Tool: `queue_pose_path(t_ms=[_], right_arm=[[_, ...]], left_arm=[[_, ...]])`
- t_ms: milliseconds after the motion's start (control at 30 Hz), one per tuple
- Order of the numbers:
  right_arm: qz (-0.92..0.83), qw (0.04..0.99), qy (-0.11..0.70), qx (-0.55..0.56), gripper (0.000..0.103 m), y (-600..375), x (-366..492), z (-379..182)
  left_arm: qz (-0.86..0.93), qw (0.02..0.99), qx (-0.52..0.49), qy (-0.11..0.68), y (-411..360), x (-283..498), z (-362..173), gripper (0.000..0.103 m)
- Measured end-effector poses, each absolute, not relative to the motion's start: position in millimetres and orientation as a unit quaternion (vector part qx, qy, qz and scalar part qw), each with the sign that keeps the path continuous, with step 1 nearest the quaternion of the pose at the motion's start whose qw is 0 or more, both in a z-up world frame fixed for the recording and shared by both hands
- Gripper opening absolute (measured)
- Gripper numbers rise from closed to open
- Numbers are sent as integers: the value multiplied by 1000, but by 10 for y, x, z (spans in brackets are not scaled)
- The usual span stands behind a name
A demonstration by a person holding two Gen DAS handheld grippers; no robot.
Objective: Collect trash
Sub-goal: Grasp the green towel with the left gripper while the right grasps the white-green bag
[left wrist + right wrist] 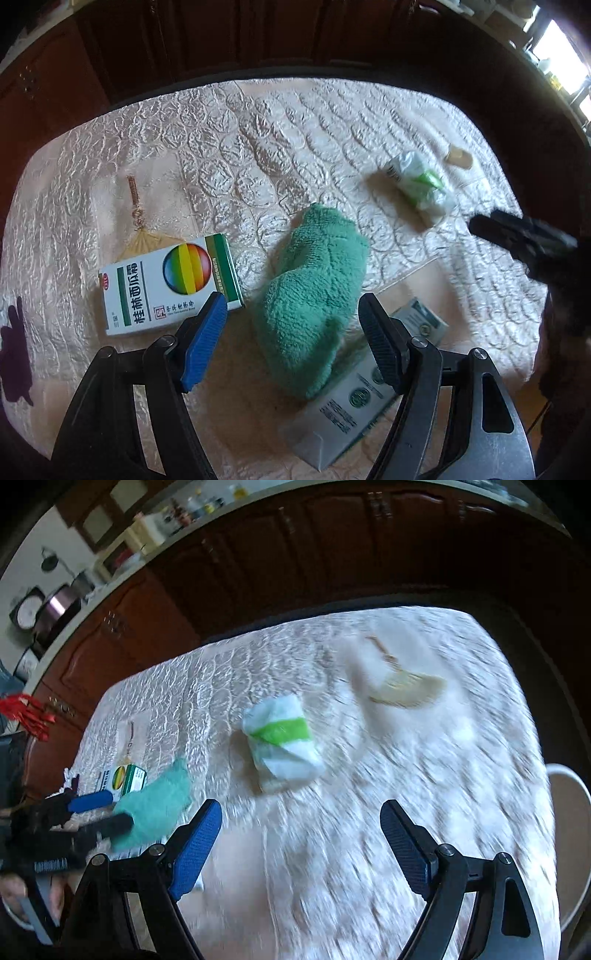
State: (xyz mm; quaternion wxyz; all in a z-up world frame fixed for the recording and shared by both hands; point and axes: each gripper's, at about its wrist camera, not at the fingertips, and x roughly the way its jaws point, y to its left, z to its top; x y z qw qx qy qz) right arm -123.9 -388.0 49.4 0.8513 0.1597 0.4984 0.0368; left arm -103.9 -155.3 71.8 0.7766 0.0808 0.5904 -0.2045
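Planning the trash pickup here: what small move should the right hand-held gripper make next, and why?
Probably ease the right hand-held gripper forward and down to the crumpled white-and-green wrapper. Its jaws are open and empty, and the wrapper lies loose just ahead on the tablecloth.

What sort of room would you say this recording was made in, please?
Probably a home kitchen or dining area: a table under a quilted satin cloth, dark wooden cabinets behind it, and a counter with bottles and jars.
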Motion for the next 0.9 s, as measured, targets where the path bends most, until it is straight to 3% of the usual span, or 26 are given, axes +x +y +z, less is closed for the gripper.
queue_pose_path(t_ms=[233,300,333,367,433,533,900], right_arm=[[37,845,519,124,86,-3683,-716,240],[39,846,519,118,86,-3655,-643,168],[37,846,519,117,82,-3661,-621,145],[34,847,518,118,71,-3655,-613,116],[30,849,516,111,53,-3628,-631,98],[41,855,505,112,42,-3651,-750,179],[39,872,450,188,41,-4093,-1541,651]], left_arm=[[-209,774,133,582,-1742,-1046,593,73],[-216,770,154,580,-1793,-1070,573,69],[-222,769,166,576,-1828,-1097,567,63],[-231,765,168,577,-1826,-1108,568,49],[-236,760,173,581,-1859,-1113,563,44],[-245,763,176,572,-1877,-1114,629,33],[-257,808,127,515,-1968,-1118,1257,31]])
